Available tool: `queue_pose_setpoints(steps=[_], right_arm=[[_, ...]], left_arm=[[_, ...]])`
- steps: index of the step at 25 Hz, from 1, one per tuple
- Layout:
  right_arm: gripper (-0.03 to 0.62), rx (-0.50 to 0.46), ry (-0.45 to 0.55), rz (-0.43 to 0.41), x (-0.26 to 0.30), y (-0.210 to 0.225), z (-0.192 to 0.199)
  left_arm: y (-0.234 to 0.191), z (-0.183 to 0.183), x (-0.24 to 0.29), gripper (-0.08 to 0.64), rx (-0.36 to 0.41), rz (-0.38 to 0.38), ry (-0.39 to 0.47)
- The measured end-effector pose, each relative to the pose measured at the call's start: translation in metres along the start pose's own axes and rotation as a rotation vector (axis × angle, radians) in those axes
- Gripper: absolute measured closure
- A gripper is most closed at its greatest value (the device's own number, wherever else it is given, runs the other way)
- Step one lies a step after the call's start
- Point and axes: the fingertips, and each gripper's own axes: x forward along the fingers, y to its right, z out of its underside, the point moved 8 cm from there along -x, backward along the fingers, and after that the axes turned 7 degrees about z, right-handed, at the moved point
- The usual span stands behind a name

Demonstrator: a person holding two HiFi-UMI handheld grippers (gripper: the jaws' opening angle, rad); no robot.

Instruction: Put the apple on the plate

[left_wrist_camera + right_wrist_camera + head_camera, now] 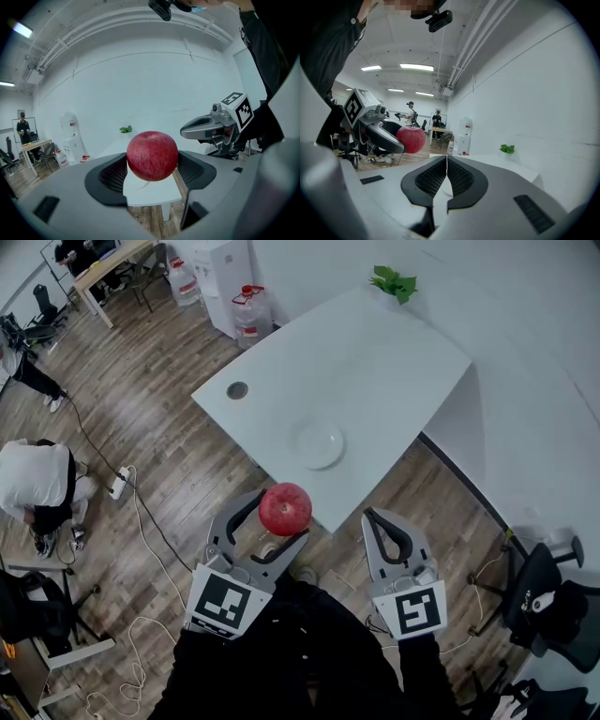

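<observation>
The jaws of the left gripper (152, 159) are clamped on the apple (284, 508), held short of the tabletop (366, 362) for delivery to the plate (318, 444); those of the right gripper (446, 168) are pressed together, idle.

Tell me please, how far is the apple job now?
Done: the left gripper is shut on the apple. In hand: it is held near the table edge, short of the empty plate. Left: carry it over the plate and release. The right gripper is shut, empty.
</observation>
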Motion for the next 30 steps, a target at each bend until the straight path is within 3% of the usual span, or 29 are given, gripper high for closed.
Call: queue_pose_setpoints(steps=[4, 15, 20, 24, 30], right_arm=[[0.551, -0.007, -0.003, 0.013, 0.009, 0.002, -0.001], [0.551, -0.004, -0.014, 0.057, 0.039, 0.014, -0.01], [0.551, 0.009, -0.023, 0.089, 0.053, 0.02, -0.013], [0.551, 0.006, -0.045, 0.104, 0.065, 0.022, -0.012], [0.551, 0.024, -0.083, 0.124, 0.084, 0.025, -0.012]], left_arm=[[-0.013, 0.004, 0.008, 0.213, 0.069, 0.029, 0.012], [-0.049, 0.0, 0.036, 0.213, 0.103, 0.086, 0.021], [-0.063, -0.006, 0.048, 0.212, 0.033, 0.098, 0.0], [-0.078, -0.002, 0.06, 0.213, 0.082, 0.141, 0.009], [-0.1, 0.002, 0.077, 0.213, 0.069, 0.172, 0.002]])
